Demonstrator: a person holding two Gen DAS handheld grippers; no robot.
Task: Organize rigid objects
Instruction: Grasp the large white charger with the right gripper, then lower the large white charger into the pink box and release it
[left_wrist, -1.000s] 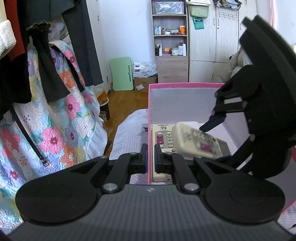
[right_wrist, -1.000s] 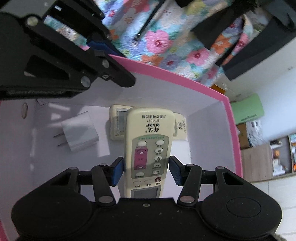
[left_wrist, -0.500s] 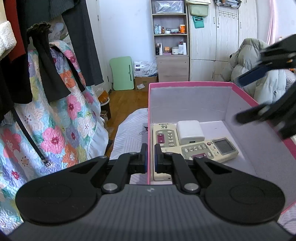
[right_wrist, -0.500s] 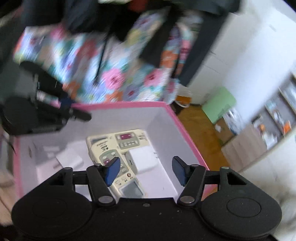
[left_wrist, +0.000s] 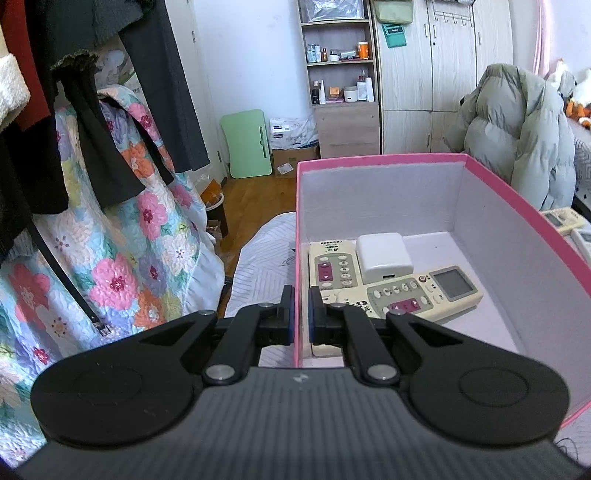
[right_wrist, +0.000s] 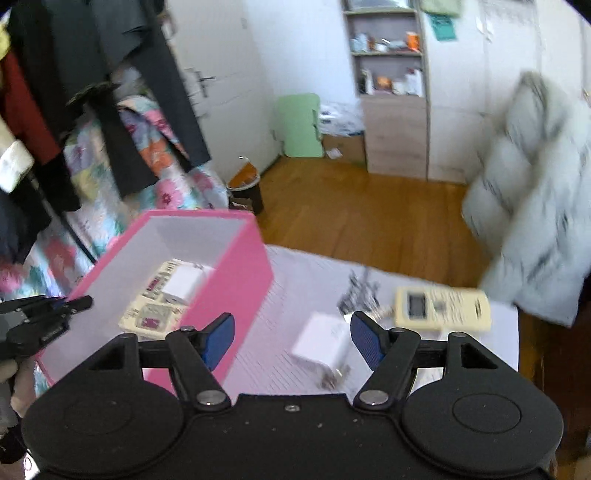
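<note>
Two cream plastic remote controls (left_wrist: 399, 291) and a white square charger (left_wrist: 384, 253) are lying inside the pink cardboard box (left_wrist: 517, 199) at the frame's middle. The left gripper (left_wrist: 298, 310) is pinching the box's wall with jaws together. The right gripper (right_wrist: 291, 336) is hanging with jaws just opening wide, gripping nothing.

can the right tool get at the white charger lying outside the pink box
Probably yes. The right tool is open and empty, its jaws having just been opening, and the white charger lies on the bedspread just ahead with nothing over it; the pink box sits beside.
</note>
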